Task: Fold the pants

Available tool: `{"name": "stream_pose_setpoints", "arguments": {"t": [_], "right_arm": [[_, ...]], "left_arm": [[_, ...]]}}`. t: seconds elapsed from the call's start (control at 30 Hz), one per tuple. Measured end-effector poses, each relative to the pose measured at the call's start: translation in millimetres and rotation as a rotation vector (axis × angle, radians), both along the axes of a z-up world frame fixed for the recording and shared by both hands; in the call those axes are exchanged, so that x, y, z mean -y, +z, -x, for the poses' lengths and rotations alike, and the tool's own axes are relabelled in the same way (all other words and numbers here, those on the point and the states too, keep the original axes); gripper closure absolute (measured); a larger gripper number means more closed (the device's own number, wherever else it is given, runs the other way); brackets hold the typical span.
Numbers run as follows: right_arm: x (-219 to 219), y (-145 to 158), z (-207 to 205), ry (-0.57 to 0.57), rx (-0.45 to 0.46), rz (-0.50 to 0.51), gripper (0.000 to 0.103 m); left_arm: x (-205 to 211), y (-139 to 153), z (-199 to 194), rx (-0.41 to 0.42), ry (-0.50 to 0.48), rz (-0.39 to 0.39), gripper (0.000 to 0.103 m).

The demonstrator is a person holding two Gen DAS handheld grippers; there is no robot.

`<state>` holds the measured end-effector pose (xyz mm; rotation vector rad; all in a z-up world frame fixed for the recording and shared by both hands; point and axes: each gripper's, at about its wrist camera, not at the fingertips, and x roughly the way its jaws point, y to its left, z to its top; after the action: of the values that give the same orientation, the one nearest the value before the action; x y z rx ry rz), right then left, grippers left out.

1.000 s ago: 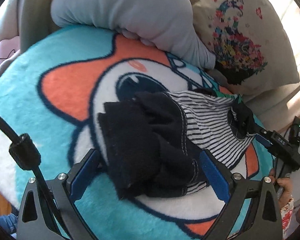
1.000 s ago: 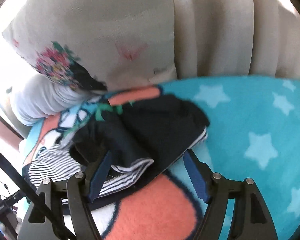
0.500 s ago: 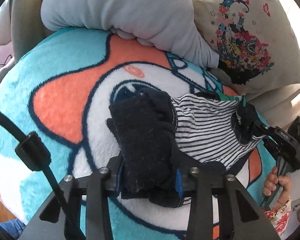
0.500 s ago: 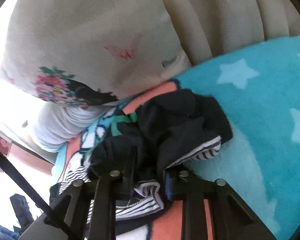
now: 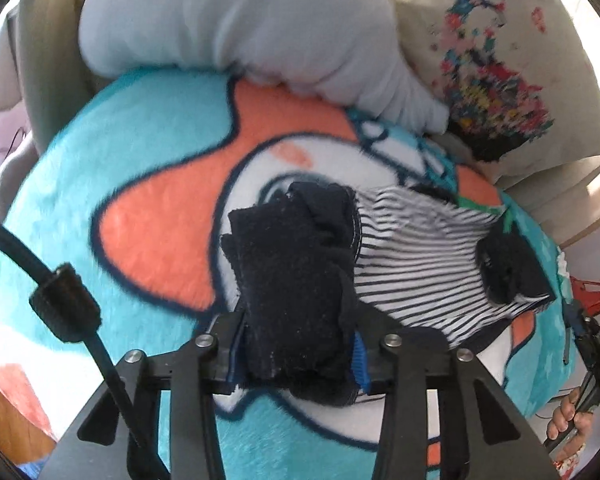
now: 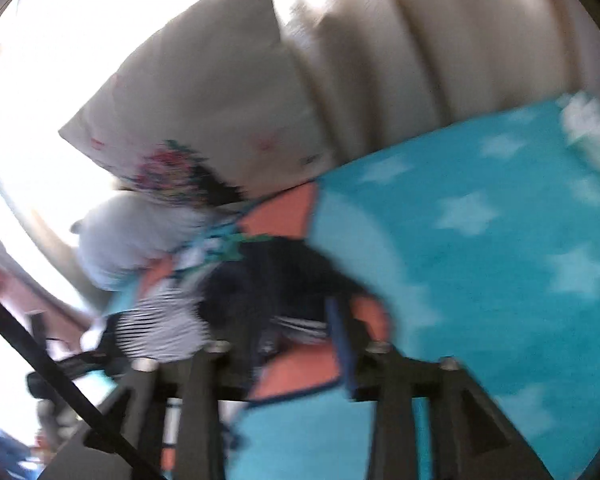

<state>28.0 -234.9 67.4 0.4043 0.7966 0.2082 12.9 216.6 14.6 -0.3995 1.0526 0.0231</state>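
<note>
Left wrist view: the left gripper (image 5: 298,354) had its two fingers drawn in against a thick bunch of dark fabric, one end of the pants (image 5: 416,256), with the blue pads (image 5: 359,356) pressed to either side of the bunch. The garment lay on a turquoise, orange and white cartoon blanket (image 5: 140,216), its black-and-white striped lining spread to the right of the clamped dark end and finishing in a second dark clump at far right. A grey pillow (image 5: 268,36) lay along the far edge of the blanket, and a cream cushion (image 5: 496,68) with a floral print stood at far right. The person's hand (image 5: 568,420) showed at the lower right edge, gripping a black handle.

Right wrist view, heavily blurred: the right gripper (image 6: 296,340) had its fingers somewhat apart, with the dark and striped edge of the pants (image 6: 260,288) lying between them against the left finger. A gap of orange blanket (image 6: 480,248) showed beside the right pad (image 6: 338,332); whether the fabric was pinched could not be told. The cushion (image 6: 212,100) and grey pillow (image 6: 128,240) lay at far left.
</note>
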Motion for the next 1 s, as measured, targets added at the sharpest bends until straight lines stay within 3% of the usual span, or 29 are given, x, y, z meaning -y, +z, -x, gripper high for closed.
{"name": "stream_pose_setpoints", "arguments": {"t": [0.07,0.1,0.13,0.17,0.27,0.47,0.53,0.57,0.6,0.83,1.0], "right_arm": [[-6.3,11.4,4.8,0.012,0.057,0.023,0.044],[-10.9,17.4,5.3,0.034,0.082,0.031,0.034],[-26.5,25.1,2.4,0.087,0.109,0.068,0.025],[-41.4,28.2,-0.6,0.140,0.116,0.112,0.024],[-97.0,27.0,-11.4,0.362,0.119,0.243,0.024],[-180.8,-11.5,-31.6,0.564,0.118,0.553,0.029],[-191.9,-29.1,-43.4,0.590,0.059,0.602,0.048],[-194.9,-35.7,-50.5,0.587,0.018,0.615,0.081],[-192.6,-39.6,-56.4,0.573,-0.015,0.615,0.094],[-124.0,18.8,-68.0,0.365,0.056,0.401,0.096],[-66.8,27.4,-90.2,0.199,0.039,0.392,0.096]], "left_arm": [[-3.2,-3.3,6.2,0.005,0.015,0.020,0.057],[-5.4,-1.7,11.2,0.017,0.025,0.033,0.057],[-6.0,0.4,14.5,0.025,0.035,0.031,0.057],[-7.8,5.4,20.5,0.044,0.056,0.017,0.057],[-13.0,20.2,37.3,0.099,0.096,-0.006,0.052],[-27.0,39.8,65.2,0.165,0.162,-0.046,0.047],[-26.8,42.0,67.4,0.174,0.155,-0.048,0.047],[-26.4,42.4,67.8,0.176,0.152,-0.049,0.046],[-26.0,42.8,67.5,0.178,0.150,-0.048,0.046],[-14.5,44.2,60.8,0.199,0.107,-0.039,0.046],[-8.5,39.9,55.7,0.189,0.097,-0.027,0.045]]}}
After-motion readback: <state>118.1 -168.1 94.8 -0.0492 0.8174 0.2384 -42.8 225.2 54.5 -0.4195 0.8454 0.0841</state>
